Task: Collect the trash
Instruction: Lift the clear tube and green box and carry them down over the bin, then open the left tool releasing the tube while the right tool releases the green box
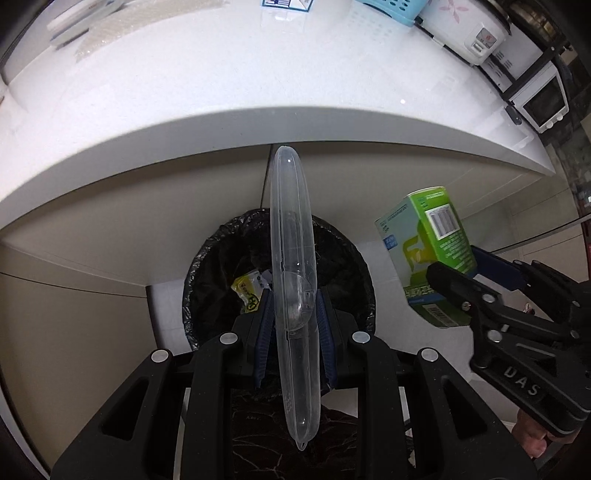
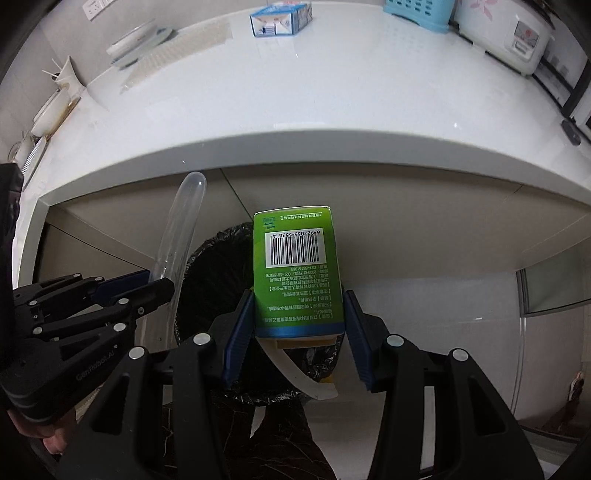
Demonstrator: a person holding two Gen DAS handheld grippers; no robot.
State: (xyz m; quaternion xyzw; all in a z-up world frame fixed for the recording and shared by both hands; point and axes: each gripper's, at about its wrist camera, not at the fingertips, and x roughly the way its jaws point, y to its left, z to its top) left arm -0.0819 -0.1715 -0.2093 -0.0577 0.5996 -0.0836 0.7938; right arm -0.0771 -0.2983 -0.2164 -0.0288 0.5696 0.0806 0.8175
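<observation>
My left gripper (image 1: 293,308) is shut on a long clear plastic case (image 1: 293,258), held on edge above a trash bin (image 1: 207,266) lined with a black bag. A yellow wrapper (image 1: 248,290) lies inside the bin. My right gripper (image 2: 299,321) is shut on a green carton (image 2: 297,273) with a barcode, its bottom flap hanging open, above the bin (image 2: 210,273). The carton (image 1: 424,243) and right gripper (image 1: 461,280) show at right in the left wrist view. The clear case (image 2: 181,229) and left gripper (image 2: 151,284) show at left in the right wrist view.
The bin stands on the floor below the edge of a white counter (image 1: 258,85). On the counter are a blue-white box (image 2: 280,18), a blue basket (image 2: 417,11), a rice cooker (image 2: 502,33), plates (image 2: 140,37) and a microwave (image 1: 543,99).
</observation>
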